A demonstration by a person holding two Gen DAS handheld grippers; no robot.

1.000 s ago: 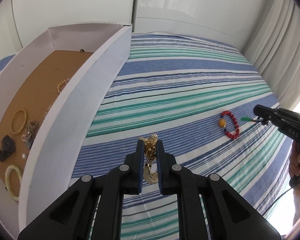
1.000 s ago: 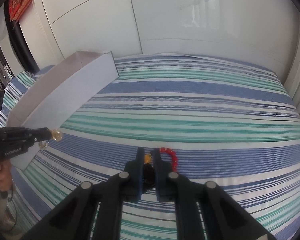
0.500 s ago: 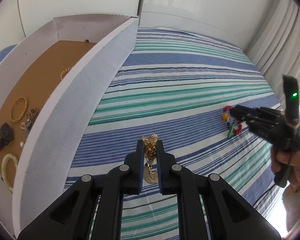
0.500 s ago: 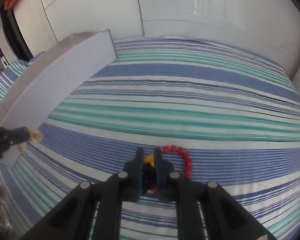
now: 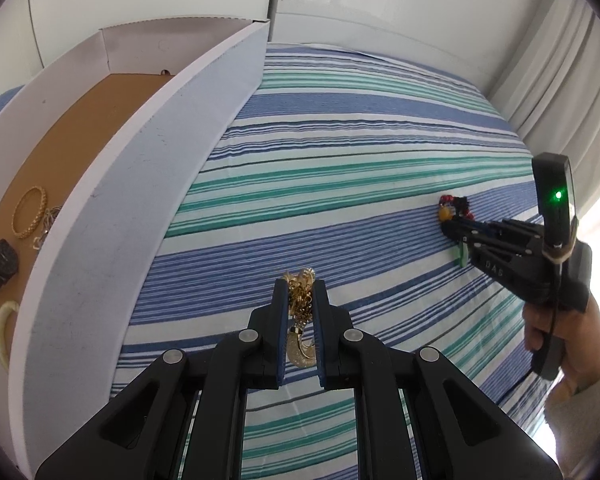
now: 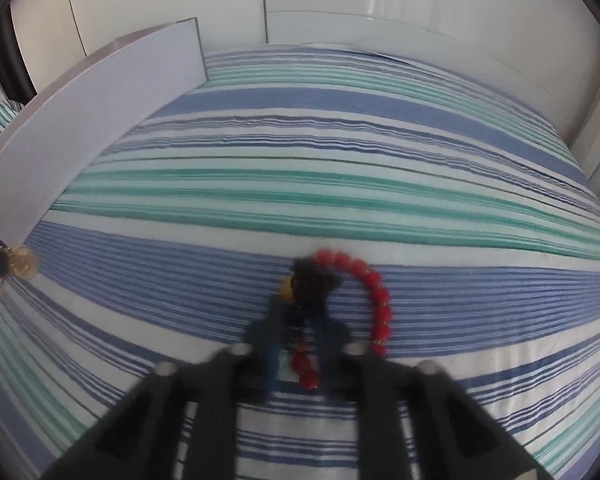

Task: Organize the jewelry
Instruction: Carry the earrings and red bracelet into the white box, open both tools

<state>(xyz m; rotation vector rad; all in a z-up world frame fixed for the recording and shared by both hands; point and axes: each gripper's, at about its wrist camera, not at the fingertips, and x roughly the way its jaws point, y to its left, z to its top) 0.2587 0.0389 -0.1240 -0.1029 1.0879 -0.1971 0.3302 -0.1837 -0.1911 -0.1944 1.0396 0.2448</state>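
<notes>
Box [image 5: 112,184] wall left | left hand-held gripper [image 5: 300,292] clamps gold chain [image 5: 300,300] | right hand-held gripper [image 6: 298,320] — blurred, grip unclear

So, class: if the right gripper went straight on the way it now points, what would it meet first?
The red bead bracelet: the right gripper is already at it, the beads curving just ahead of its tips. Past that lies only striped bedsheet. The view is blurred, so contact is unclear.

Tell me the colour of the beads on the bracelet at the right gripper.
Red beads, plus one amber-yellow bead: bracelet at the right gripper, clearest in the right wrist view.
</notes>
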